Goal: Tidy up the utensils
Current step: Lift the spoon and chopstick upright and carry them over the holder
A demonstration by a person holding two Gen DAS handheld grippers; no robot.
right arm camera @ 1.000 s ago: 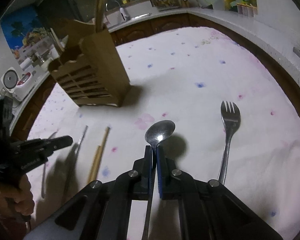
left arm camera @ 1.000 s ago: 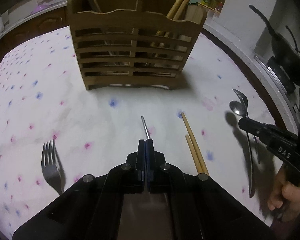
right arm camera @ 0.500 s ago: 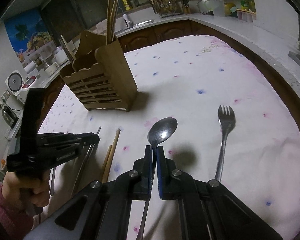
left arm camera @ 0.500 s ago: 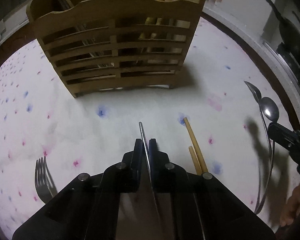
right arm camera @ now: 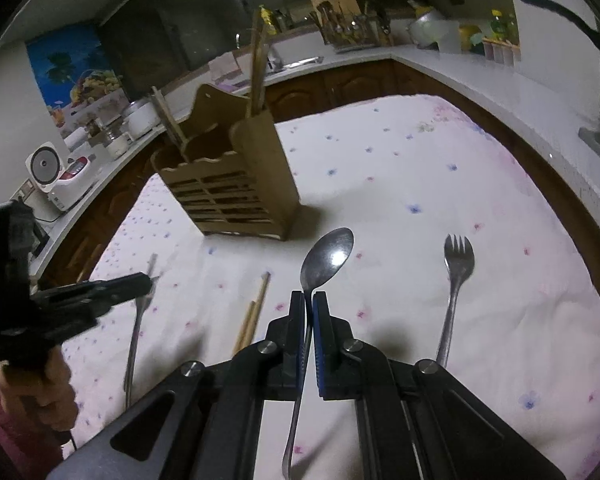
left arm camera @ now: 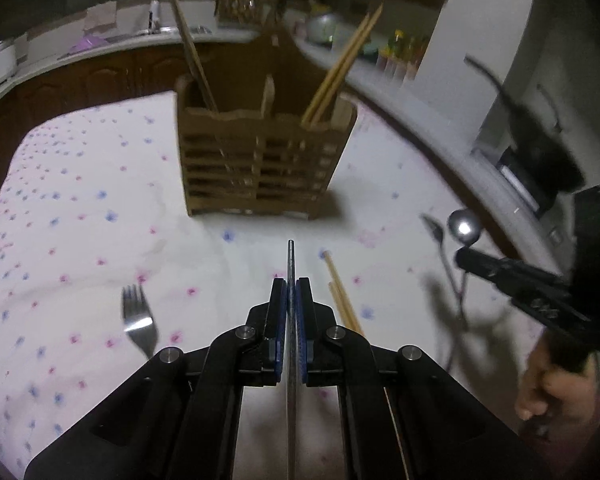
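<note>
Our left gripper pinches a thin metal utensil, its head hidden; our right gripper pinches one spoon. Loose on the desk we count two forks and two chopsticks, before the wooden caddy.

A slatted wooden utensil holder stands upright on the flowered cloth, ahead of both grippers, with chopsticks leaning out of its compartments. The left gripper clamps a thin metal handle pointing forward. A fork lies to its left, two wooden chopsticks just to its right. The right gripper clamps a steel spoon, bowl forward; another fork lies to its right.
</note>
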